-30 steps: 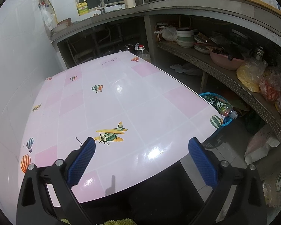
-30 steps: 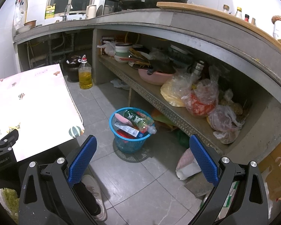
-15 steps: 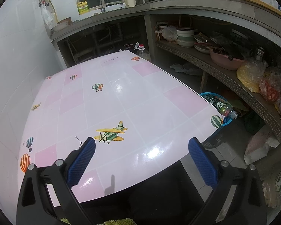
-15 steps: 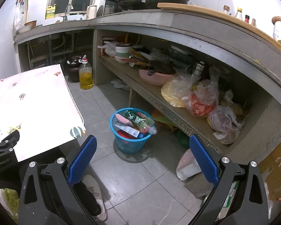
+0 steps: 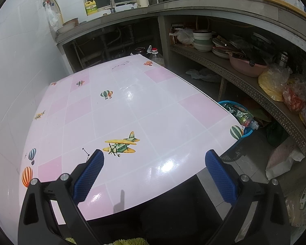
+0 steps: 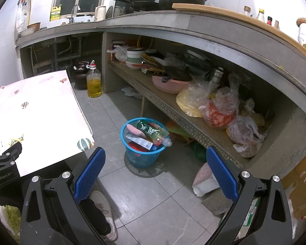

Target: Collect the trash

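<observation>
Blue mesh basket upright on the grey tile floor, ahead of the right gripper and slightly left of centre between its fingers. Full: green-labelled clear plastic bottle lying tilted, cap over the rim toward the right; pink wrapper; flat box below it.

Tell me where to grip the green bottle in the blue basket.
Grip the green bottle by its neck end, likely from above with the right gripper: it lies tilted across the blue basket, cap poking over the rim, clear of the other trash.
</observation>
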The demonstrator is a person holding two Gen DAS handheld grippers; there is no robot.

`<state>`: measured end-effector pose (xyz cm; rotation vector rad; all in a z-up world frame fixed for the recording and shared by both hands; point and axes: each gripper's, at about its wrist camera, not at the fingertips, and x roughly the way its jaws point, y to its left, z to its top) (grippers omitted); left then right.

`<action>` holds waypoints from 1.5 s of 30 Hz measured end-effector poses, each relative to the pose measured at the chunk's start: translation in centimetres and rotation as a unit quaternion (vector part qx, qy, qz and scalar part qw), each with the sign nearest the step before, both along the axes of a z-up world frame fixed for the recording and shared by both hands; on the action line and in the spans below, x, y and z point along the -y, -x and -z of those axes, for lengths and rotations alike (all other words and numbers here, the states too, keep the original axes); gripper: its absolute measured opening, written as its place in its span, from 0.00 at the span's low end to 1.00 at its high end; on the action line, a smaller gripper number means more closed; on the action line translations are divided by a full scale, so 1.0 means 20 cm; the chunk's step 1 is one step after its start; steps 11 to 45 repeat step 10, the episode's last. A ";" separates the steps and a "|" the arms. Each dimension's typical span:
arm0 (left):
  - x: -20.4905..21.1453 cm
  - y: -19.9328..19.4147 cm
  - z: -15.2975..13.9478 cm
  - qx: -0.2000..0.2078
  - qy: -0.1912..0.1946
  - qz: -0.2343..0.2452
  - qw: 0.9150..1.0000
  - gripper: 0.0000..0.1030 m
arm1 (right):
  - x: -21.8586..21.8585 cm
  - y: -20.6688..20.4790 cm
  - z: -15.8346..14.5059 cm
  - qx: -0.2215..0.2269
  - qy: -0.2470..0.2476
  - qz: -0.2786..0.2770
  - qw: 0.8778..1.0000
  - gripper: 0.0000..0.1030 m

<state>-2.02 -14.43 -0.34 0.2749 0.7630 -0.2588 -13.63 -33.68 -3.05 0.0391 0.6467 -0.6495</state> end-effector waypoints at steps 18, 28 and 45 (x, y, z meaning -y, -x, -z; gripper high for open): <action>-0.02 -0.01 0.01 -0.005 0.001 0.000 1.000 0.95 | 0.00 0.00 0.00 0.000 -0.001 0.000 1.000 0.92; -0.02 -0.01 0.01 -0.005 0.001 0.000 1.000 0.95 | 0.00 0.00 0.00 0.000 -0.001 0.000 1.000 0.92; -0.02 -0.01 0.01 -0.005 0.001 0.000 1.000 0.95 | 0.00 0.00 0.00 0.000 -0.001 0.000 1.000 0.92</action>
